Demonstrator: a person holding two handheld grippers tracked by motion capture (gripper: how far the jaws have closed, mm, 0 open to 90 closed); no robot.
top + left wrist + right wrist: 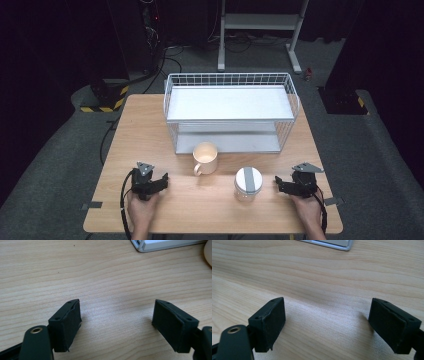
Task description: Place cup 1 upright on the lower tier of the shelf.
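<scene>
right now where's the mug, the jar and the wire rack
mug (pixel 206 159), high view, on its cream side wall
jar (pixel 248 179), high view, on its grey lid
wire rack (pixel 230 102), high view, on its white upper shelf

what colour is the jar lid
Grey, on a clear jar; the lid shows best in the high view.

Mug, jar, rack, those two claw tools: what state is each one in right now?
Mug: upright, on the table, nothing visible inside.
Jar: upright, lid on.
Wire rack: both shelves bare.
Left gripper: open, nothing between its jaws.
Right gripper: open, nothing between its jaws.
</scene>
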